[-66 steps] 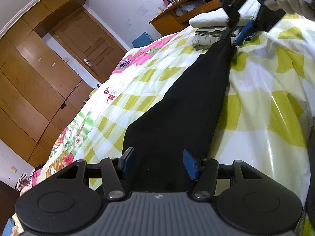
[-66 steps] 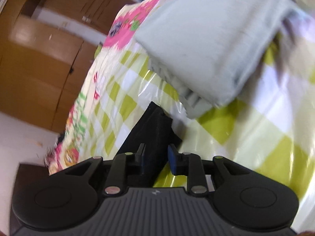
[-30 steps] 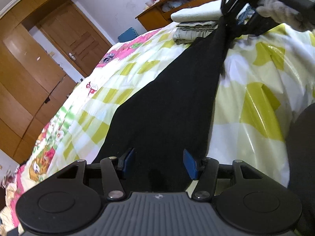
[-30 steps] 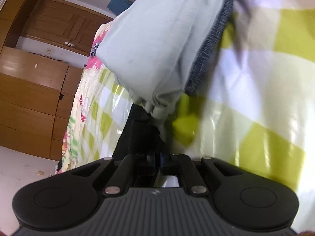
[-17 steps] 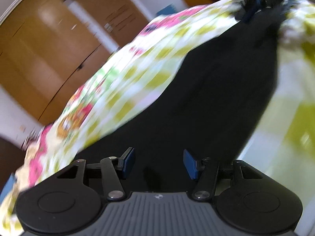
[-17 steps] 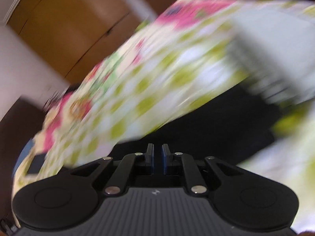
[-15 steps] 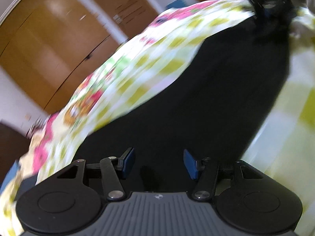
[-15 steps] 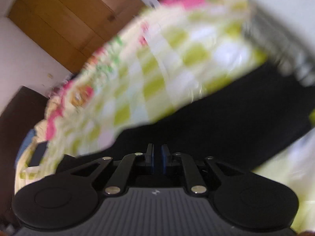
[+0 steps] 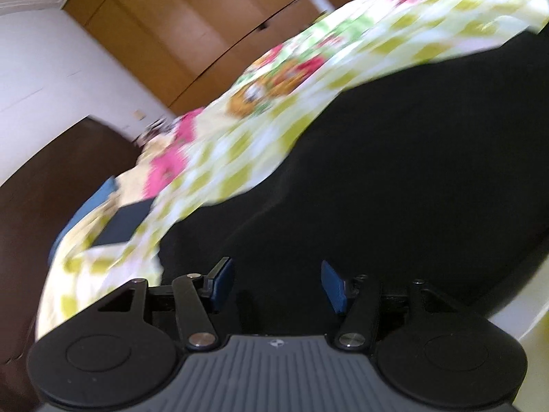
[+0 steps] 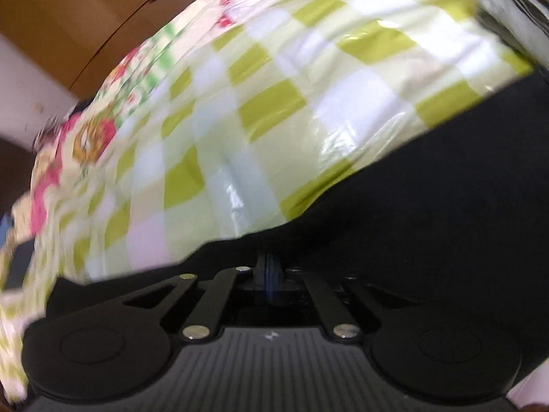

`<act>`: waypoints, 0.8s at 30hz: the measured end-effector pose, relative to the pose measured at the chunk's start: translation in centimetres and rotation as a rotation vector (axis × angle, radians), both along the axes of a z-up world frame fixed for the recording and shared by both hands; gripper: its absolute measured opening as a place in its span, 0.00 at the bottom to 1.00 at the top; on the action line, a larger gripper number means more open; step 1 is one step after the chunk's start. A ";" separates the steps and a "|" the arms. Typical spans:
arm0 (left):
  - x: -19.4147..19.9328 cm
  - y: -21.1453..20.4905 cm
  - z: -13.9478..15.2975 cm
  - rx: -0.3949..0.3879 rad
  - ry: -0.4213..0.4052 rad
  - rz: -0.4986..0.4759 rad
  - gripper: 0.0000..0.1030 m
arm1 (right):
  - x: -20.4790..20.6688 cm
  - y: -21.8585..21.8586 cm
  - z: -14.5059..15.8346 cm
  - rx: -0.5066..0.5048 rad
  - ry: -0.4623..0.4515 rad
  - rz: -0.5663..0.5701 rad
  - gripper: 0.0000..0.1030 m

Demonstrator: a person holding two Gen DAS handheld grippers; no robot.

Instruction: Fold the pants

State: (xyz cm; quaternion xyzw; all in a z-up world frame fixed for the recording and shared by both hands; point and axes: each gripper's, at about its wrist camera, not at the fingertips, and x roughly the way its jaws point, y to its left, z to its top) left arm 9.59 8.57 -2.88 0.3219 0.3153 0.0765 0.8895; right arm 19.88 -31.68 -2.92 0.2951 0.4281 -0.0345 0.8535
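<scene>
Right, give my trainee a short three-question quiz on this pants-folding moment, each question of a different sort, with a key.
1. True or false: the left claw has its fingers spread apart over the black pants.
2. Multiple choice: the right claw is A) wide open, B) shut with the black pants lying right against its tips, C) out of view.
3. Fill the gap: the pants lie on a bed cover checked in white and ____.

Key:
1. True.
2. B. Whether cloth is actually pinched cannot be made out in the right wrist view.
3. Green.
</scene>
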 end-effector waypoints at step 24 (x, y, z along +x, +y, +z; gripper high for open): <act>-2.1 12.2 3.5 -0.081 -0.140 0.238 0.78 | 2.1 42.1 0.5 0.131 -0.043 1.057 0.18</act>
